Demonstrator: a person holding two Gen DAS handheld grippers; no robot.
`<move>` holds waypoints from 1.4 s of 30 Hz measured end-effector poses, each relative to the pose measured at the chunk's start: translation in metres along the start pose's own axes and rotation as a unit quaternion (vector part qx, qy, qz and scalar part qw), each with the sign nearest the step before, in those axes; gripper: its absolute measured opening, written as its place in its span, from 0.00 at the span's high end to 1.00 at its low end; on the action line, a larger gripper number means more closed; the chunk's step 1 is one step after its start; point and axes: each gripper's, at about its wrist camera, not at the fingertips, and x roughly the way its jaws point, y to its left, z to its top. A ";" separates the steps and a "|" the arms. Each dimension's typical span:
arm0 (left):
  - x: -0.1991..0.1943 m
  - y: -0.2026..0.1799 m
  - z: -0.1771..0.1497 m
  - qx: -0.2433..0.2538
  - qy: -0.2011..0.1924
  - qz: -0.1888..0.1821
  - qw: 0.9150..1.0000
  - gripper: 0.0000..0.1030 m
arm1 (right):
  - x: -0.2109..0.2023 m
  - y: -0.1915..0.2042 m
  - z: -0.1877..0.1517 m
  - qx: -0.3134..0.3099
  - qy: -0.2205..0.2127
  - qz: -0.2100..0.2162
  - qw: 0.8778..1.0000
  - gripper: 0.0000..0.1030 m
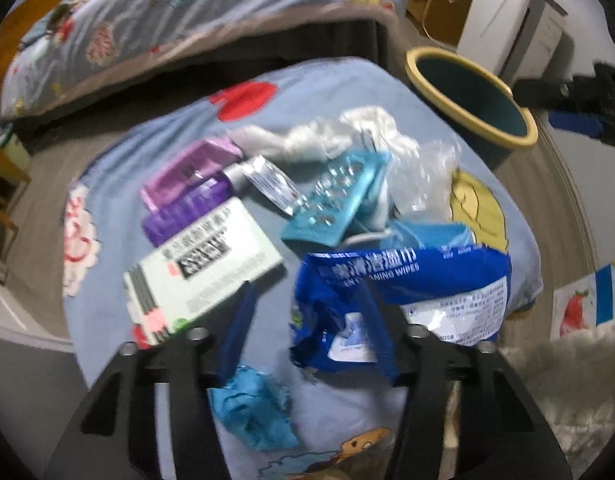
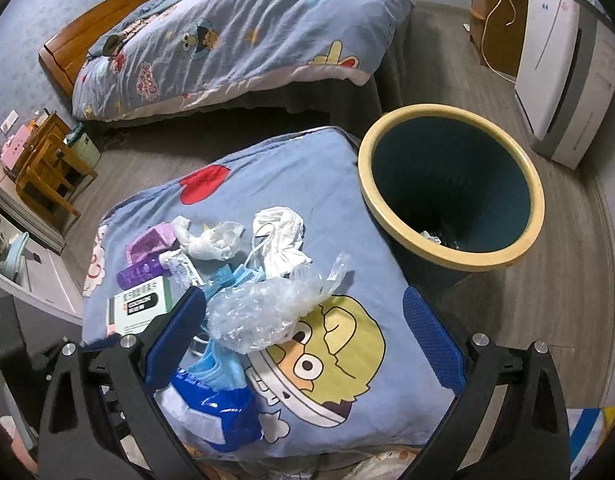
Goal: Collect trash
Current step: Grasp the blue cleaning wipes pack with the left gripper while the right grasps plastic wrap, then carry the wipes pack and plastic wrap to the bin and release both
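Evidently little has been collected; a few scraps are seen in the bin (image 2: 451,184) far right, while wrappers, tissues and the blue wipes packet (image 1: 403,292) remain on the cushion (image 2: 307,168); the left gripper (image 1: 307,320) is closing around that packet's edge, though a firm clamp cannot be told; the right gripper (image 2: 303,328) is held apart, empty; only the right view shows the bin's inside.

Trash pile on cushion (image 2: 331,184); bin (image 2: 451,188) right of it; bed (image 2: 243,36) behind.
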 end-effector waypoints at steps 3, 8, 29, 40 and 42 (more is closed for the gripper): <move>0.005 -0.002 0.001 0.009 0.010 0.004 1.000 0.78 | 0.014 -0.003 0.002 0.002 0.011 0.002 1.000 0.06; -0.014 0.000 0.010 0.013 -0.026 0.006 1.000 0.80 | 0.039 -0.016 0.008 0.037 0.022 0.011 0.999 0.06; -0.094 0.055 0.046 -0.075 -0.151 0.005 0.986 0.81 | 0.083 -0.020 0.003 0.069 0.064 0.023 0.995 0.91; -0.110 0.062 0.054 -0.087 -0.177 0.004 0.980 0.81 | 0.015 -0.011 0.029 0.051 -0.002 0.030 0.998 0.92; -0.111 0.060 0.056 -0.088 -0.178 0.000 0.980 0.81 | -0.001 -0.010 0.038 0.041 -0.018 0.032 0.998 0.92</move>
